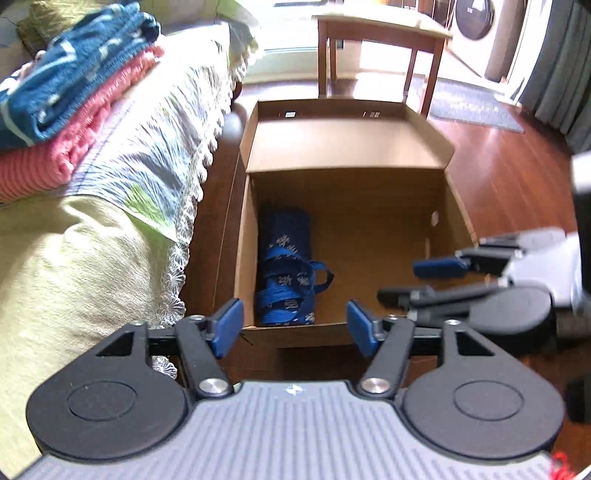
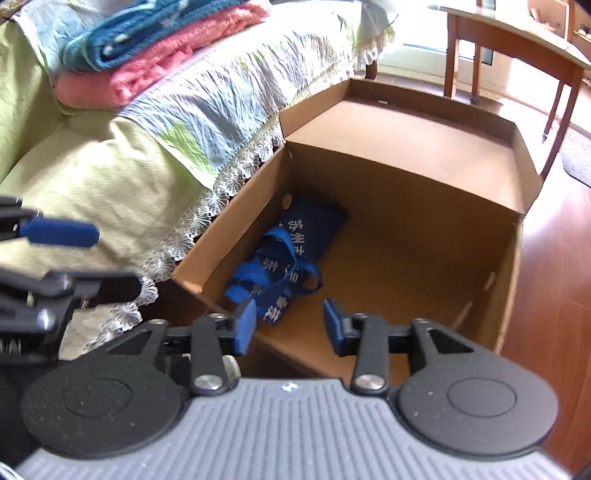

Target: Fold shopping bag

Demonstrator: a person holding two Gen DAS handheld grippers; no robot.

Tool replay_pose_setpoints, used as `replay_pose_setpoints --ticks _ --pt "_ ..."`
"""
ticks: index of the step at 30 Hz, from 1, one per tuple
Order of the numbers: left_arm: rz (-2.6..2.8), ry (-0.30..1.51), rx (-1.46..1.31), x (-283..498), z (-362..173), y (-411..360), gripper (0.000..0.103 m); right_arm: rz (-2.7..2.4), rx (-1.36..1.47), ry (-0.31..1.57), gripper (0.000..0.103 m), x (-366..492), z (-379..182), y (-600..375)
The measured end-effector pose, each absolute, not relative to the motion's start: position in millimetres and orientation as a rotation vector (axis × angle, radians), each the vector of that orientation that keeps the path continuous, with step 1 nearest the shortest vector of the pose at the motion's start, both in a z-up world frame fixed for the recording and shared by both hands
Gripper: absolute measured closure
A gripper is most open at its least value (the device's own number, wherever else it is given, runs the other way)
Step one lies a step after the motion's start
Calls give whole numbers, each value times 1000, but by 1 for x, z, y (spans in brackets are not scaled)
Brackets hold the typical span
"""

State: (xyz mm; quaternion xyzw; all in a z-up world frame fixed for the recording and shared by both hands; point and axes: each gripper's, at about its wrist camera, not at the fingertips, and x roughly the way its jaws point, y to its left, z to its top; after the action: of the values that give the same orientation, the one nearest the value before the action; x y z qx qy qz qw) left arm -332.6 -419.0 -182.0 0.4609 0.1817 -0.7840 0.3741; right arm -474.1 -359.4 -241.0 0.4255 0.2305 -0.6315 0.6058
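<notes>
Cardboard box (image 1: pixel 369 206) with folded shopping bag (image 1: pixel 286 273) inside, each hand-held gripper, left (image 1: pixel 295 325) and right (image 2: pixel 290 325), wide open, empty.

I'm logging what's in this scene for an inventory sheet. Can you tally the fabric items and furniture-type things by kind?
Folded blue shopping bag, inside the cardboard box: 1
Folded towels on the sofa, one blue, one pink: 2
Cardboard box: 1
Wooden table: 1
Tongs, left and right, both open: 2
Total: 7

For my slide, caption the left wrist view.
Open left tongs hover above a cardboard box holding the folded blue shopping bag, right tongs alongside.
</notes>
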Motion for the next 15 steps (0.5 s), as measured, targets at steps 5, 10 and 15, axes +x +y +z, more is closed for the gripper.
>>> replay_pose_setpoints --ticks 5,10,15 --pt "-2017 466 1123 -329 -161 -396 31 -1503 948 549 39 -470 -220 -330" --pt "-2007 470 1071 -323 -142 -375 26 -1567 939 583 29 -466 -200 -308" --pt "-1991 443 1033 -318 -130 -362 18 -1625 938 577 8 -460 -179 -289"
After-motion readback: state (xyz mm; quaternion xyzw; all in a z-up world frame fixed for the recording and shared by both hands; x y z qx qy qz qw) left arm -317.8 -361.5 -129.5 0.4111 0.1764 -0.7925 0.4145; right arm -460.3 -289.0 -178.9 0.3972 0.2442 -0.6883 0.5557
